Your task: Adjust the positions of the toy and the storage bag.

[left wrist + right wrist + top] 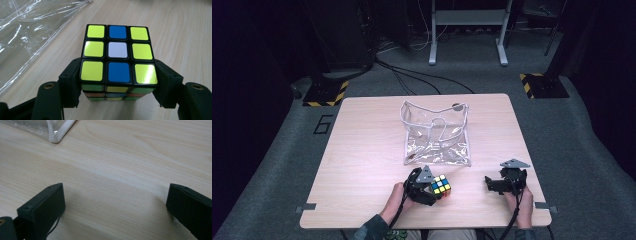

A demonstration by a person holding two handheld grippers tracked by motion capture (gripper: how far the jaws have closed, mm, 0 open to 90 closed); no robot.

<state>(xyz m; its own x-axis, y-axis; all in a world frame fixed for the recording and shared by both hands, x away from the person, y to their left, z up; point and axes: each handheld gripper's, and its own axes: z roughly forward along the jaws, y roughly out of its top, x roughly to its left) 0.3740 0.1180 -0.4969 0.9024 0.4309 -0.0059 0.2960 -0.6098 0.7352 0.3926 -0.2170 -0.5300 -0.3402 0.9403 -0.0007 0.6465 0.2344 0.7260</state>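
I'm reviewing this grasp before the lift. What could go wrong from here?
1. The left gripper fingers hold only the near row of the puzzle cube, so it could pivot or slip when lifted.
2. The clear pouch lies flat and floppy; its opening may not stay wide for the cube.
3. The right gripper is open over bare table, not steadying the pouch.

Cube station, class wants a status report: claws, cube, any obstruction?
Left claw shut on cube. Right claw open, nothing between jaws. Clear pouch lies beyond on table; nothing blocking.
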